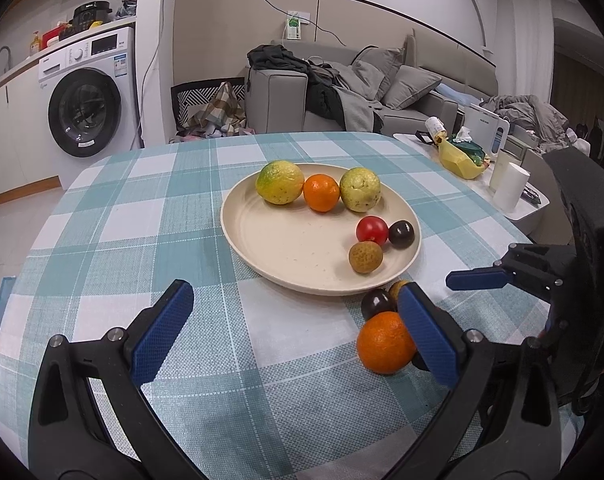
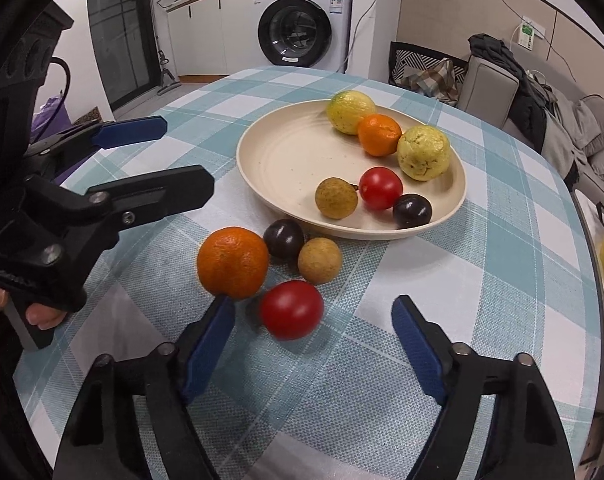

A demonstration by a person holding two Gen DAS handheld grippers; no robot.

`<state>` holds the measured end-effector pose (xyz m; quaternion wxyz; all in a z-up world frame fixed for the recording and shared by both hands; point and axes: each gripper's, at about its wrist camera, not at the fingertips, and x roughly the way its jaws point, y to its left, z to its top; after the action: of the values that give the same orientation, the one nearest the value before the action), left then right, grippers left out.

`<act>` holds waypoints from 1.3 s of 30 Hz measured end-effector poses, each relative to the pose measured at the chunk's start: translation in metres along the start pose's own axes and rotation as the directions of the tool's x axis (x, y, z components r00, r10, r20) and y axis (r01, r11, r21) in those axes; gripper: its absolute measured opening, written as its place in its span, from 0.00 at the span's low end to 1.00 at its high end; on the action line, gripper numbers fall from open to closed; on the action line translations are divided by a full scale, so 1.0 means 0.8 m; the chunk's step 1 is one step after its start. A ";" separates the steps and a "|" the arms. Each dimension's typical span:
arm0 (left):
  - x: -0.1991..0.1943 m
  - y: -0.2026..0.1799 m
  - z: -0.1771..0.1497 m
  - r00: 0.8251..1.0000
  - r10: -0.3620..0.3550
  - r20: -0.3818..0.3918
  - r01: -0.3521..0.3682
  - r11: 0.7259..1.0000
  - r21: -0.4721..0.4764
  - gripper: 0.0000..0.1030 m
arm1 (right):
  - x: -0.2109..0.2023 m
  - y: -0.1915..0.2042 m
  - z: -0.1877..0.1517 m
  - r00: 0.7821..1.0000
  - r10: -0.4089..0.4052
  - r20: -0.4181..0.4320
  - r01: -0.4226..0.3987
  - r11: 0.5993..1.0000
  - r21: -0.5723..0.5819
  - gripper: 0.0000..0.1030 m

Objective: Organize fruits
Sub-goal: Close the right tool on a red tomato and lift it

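Red tomato (image 2: pixel 290 309) is lying near the plate (image 2: pixel 278 156), between the released jaws of the right gripper (image 2: pixel 313 332); left gripper (image 1: pixel 298 328) is hanging released too.

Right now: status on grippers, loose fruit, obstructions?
Both grippers open, empty: left gripper, right gripper. Red tomato between right fingers, untouched. Loose orange crowds the left finger.

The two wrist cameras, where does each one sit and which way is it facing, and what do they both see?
Left wrist: on the left gripper, tilted down across the table toward the plate; the right gripper enters at its right.
Right wrist: on the right gripper, looking steeply down at the loose red tomato; the left gripper and fingers show at its left.
Shared: plate, loose orange, washing machine.
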<state>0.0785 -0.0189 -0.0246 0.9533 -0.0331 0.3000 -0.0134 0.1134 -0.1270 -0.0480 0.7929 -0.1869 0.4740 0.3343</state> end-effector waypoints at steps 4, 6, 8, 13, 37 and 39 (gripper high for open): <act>0.000 0.003 -0.004 1.000 0.000 -0.005 0.000 1.000 -0.018 0.99 | -0.002 0.001 0.000 1.000 0.024 0.010 -0.024 1.000 -0.007 0.61; -0.001 0.000 -0.005 1.000 0.000 -0.006 0.000 1.000 -0.021 0.99 | -0.003 0.003 -0.001 0.999 0.035 0.012 -0.035 0.999 -0.008 0.52; 0.000 0.001 -0.004 1.000 -0.001 -0.006 0.001 1.000 -0.016 0.99 | -0.003 0.004 -0.002 0.999 0.030 0.010 -0.030 0.999 -0.013 0.41; 0.002 0.004 -0.004 1.000 -0.003 -0.009 0.003 1.000 -0.015 0.99 | -0.003 0.005 -0.003 0.999 0.041 0.007 -0.041 0.999 -0.020 0.32; 0.019 -0.029 -0.012 0.974 -0.171 -0.151 0.180 0.982 0.052 0.98 | -0.058 -0.035 0.005 0.984 0.033 0.177 -0.049 0.995 0.085 0.32; 0.021 -0.033 -0.014 0.970 -0.177 -0.167 0.188 0.980 0.058 0.98 | -0.059 -0.037 0.006 0.982 0.032 0.184 -0.050 0.994 0.095 0.32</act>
<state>0.0860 -0.0470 -0.0413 0.9211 -0.0244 0.3712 -0.1147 0.1222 -0.1615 -0.0047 0.8341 -0.1063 0.4193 0.3423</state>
